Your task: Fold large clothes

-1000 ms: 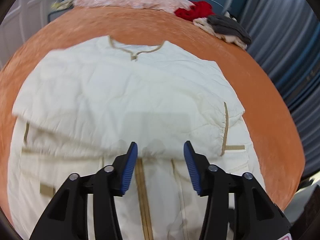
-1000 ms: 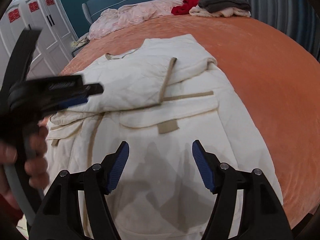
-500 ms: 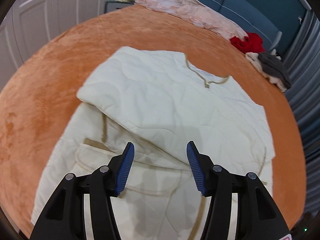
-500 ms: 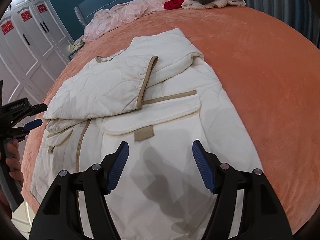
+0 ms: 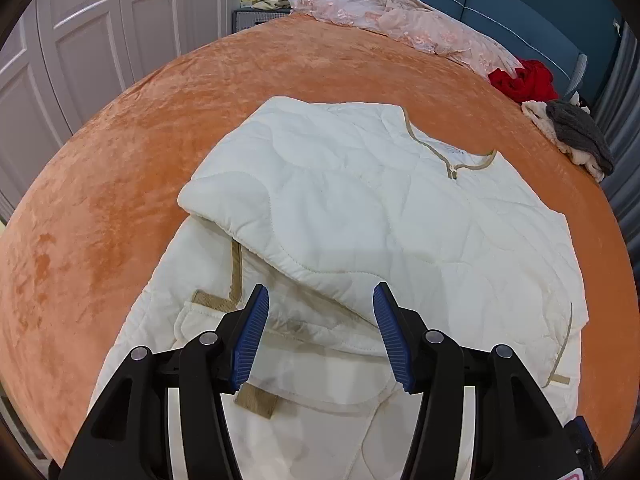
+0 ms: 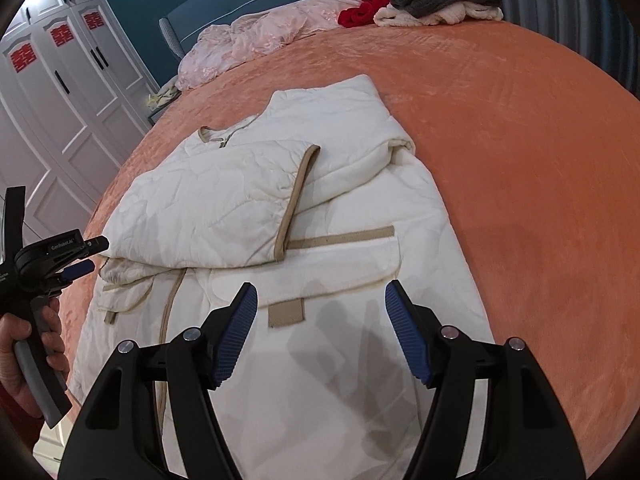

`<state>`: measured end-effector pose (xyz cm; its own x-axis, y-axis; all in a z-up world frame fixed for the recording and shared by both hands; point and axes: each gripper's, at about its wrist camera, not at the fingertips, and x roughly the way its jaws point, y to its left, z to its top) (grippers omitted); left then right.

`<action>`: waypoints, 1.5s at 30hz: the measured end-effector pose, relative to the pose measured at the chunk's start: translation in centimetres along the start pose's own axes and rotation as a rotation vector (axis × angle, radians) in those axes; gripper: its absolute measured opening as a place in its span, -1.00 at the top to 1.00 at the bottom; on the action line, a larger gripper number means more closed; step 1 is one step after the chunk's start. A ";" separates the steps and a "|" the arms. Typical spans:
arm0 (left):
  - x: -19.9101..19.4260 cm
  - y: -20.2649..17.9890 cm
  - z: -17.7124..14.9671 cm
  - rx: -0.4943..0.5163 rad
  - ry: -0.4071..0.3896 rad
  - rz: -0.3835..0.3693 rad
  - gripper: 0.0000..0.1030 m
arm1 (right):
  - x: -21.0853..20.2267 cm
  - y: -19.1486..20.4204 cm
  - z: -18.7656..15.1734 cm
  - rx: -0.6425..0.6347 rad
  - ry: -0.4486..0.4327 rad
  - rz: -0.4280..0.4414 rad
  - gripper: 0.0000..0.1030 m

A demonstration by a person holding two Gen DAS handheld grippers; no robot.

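Note:
A large cream quilted jacket (image 5: 360,208) with tan trim lies flat on the orange bed, both sleeves folded across its chest. It also shows in the right wrist view (image 6: 248,208). My left gripper (image 5: 320,336) is open and empty, hovering above the jacket's lower left part near a pocket flap. My right gripper (image 6: 322,332) is open and empty above the jacket's lower right part, just below a pocket (image 6: 320,264). The left gripper also shows at the left edge of the right wrist view (image 6: 76,258), held in a hand.
The orange bedspread (image 5: 120,160) surrounds the jacket. A pink garment (image 5: 400,28), a red one (image 5: 524,80) and a grey and cream pile (image 5: 576,136) lie by the blue headboard. White wardrobe doors (image 6: 60,92) stand to the left.
My left gripper has swung from the jacket's middle to its left side. My right gripper has shifted slightly along the right side. The jacket has not moved.

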<state>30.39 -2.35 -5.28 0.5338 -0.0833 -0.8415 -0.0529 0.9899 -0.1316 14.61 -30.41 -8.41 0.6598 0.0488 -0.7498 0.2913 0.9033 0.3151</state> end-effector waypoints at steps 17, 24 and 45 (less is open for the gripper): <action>1.2 4.9 3.1 -0.069 -0.054 -0.034 -0.03 | 2.6 3.5 6.0 -0.077 0.001 0.018 -0.25; 2.7 7.2 5.4 -0.110 -0.051 -0.053 -0.03 | 5.8 3.4 10.1 -0.023 -0.023 -0.055 -0.26; 8.5 4.4 4.7 0.032 -0.060 0.062 0.03 | 11.0 5.4 9.6 -0.187 0.041 -0.125 0.91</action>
<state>38.72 1.86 -10.57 0.5804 -0.0156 -0.8142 -0.0613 0.9961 -0.0628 30.13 -29.08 -9.34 0.5969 -0.0543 -0.8005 0.2328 0.9665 0.1080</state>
